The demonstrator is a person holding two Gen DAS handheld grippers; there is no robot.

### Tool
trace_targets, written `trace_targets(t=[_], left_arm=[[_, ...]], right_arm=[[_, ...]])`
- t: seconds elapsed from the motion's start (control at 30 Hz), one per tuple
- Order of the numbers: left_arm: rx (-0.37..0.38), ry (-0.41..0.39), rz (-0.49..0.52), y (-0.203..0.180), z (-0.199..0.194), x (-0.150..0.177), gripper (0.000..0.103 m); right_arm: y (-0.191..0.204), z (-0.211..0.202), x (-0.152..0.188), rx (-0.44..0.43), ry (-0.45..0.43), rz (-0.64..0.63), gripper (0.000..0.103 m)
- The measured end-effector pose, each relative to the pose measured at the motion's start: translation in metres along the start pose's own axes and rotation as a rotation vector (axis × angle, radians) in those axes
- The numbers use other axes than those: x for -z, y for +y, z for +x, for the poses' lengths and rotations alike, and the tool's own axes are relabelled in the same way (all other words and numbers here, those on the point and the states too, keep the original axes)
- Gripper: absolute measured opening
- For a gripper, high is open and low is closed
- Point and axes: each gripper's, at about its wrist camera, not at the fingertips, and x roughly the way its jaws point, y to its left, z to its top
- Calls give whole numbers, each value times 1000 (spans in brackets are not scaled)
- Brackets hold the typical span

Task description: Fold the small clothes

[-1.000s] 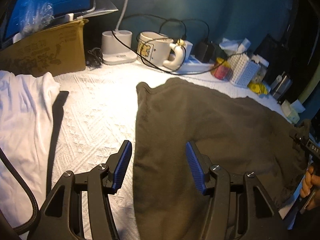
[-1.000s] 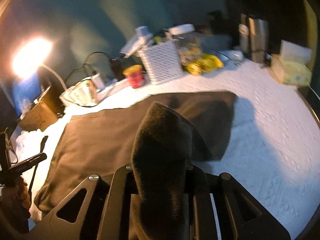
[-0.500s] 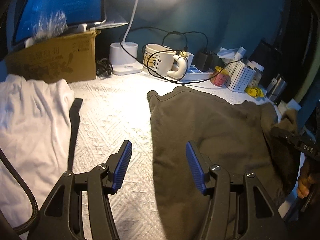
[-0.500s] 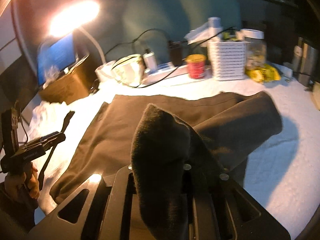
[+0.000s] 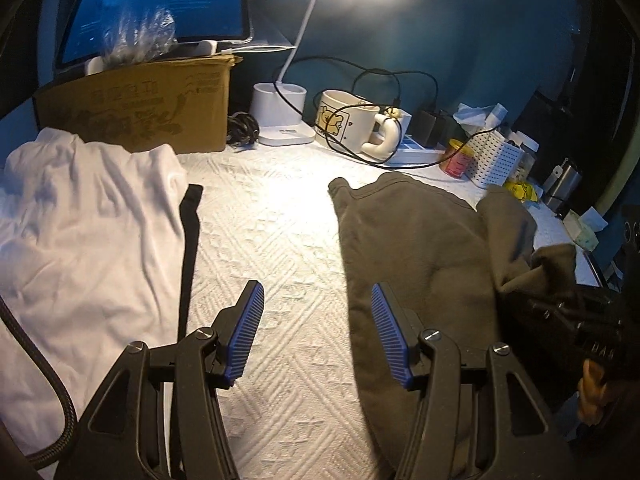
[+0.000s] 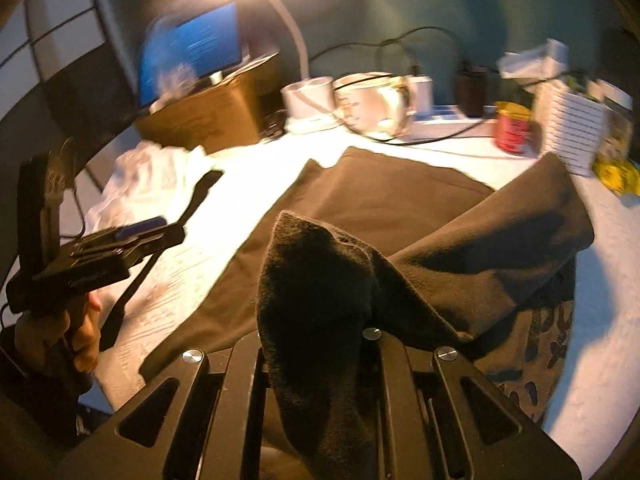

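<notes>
A dark olive-brown garment [image 5: 416,248] lies on the white quilted cover [image 5: 272,240]; it also shows in the right wrist view [image 6: 384,200]. My right gripper [image 6: 320,344] is shut on a bunched corner of it [image 6: 316,272] and holds it lifted over the garment, so the right side folds leftward. It also shows in the left wrist view [image 5: 576,312]. My left gripper [image 5: 318,332] is open and empty, hovering above the cover at the garment's left edge; it also shows in the right wrist view [image 6: 132,232].
A white garment [image 5: 80,240] lies at the left. Along the back stand a cardboard box [image 5: 136,108], a lamp base [image 5: 280,120], a mug [image 5: 348,120] with cables, a red can [image 5: 456,158] and a white perforated basket [image 5: 496,160].
My right gripper has carried the garment's corner up and leftward, folding the right side over. My left gripper has drifted left, off the garment's edge, still open.
</notes>
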Motion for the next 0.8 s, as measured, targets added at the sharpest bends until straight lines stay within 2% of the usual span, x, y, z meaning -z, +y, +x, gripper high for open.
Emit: trace_targets(t=[0.4,0.5,0.57,0.63,0.67,0.8], left_arm=[[-29,-13,-40,19,-13,5,56],[-37,-12,-46,21,-16,6,56],[-42,-7,-49,23,-17,8,56],[-50,-3,-49,24,-19,9,56],[-52,-2,-49,24,-20,9,56],[-64,4,-41,22,-22,8,56]], right_arm=[[48,16,-3,-57,61,-97,12],[60,26,-1,-46,110,-130,13],[65,34,2,-34,145,-151,23],[71,39,4,-57,174,-165,48],[77,39,6,-90,183,-180,56],[95,26,9,-162,154,-220,56]])
